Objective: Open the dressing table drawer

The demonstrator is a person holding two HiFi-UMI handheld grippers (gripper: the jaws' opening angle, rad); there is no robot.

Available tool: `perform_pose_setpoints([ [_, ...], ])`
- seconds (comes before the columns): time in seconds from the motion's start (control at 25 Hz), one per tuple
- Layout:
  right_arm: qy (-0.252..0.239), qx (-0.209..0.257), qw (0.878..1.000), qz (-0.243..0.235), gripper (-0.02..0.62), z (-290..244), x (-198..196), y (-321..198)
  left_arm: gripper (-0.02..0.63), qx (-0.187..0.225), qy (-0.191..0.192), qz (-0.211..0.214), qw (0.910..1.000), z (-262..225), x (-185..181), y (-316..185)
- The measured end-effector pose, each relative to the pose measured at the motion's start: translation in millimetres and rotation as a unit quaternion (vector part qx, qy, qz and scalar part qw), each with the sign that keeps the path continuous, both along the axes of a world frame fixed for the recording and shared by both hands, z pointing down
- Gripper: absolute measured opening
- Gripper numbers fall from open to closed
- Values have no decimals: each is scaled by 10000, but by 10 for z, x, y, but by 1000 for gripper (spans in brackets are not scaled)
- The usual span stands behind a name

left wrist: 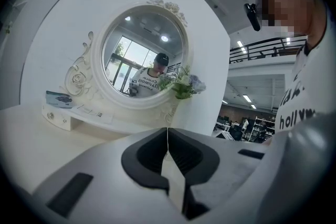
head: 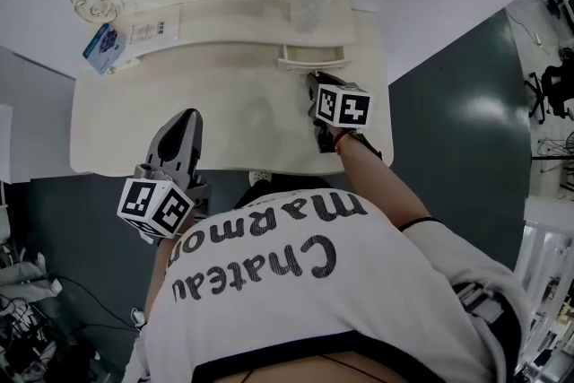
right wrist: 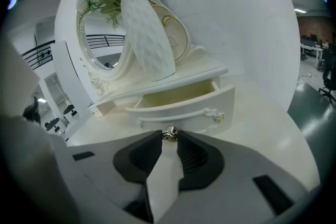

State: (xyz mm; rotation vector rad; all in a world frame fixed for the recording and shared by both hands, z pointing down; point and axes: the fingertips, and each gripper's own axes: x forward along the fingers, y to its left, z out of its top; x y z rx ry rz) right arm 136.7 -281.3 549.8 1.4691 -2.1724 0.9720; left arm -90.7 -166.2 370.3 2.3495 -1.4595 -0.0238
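The small white drawer [right wrist: 184,108] under the dressing table's [head: 224,126] raised shelf stands pulled out, its pale inside showing. In the head view the drawer [head: 309,58] juts from the shelf at centre right. My right gripper [right wrist: 169,136] is shut on the drawer's metal knob [right wrist: 169,132], which sits between the jaw tips. From above, the right gripper [head: 315,82] reaches in from the table's front right. My left gripper [head: 186,118] hovers over the table's front left, shut with nothing between its jaws. In its own view the left gripper [left wrist: 167,132] faces the round mirror [left wrist: 143,57].
A white textured vase [right wrist: 148,34] with flowers stands on the shelf above the drawer, also seen from above as the vase [head: 309,0]. A blue and white card [head: 103,45] lies at the shelf's left end. The person stands against the table's front edge; dark floor lies on both sides.
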Motion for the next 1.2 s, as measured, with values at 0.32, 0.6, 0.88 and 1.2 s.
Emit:
perform_pose_setpoints([
  [0.32,54,43,10000,-40,104,8,1,62,23,23,48,6,10000,-10,-5,63],
  [0.6,89,57,9999,-25,104,9,-6,109,23,25,53,24,10000,-9,-26,98],
  [0.88,143,41,9999,-24,104,5,-6,172,23,5,94,18,10000,2,-48,138],
  [1.2,189,53,9998,-57,104,3,-13,213,23,-21,119,90,9999,20,-24,149],
])
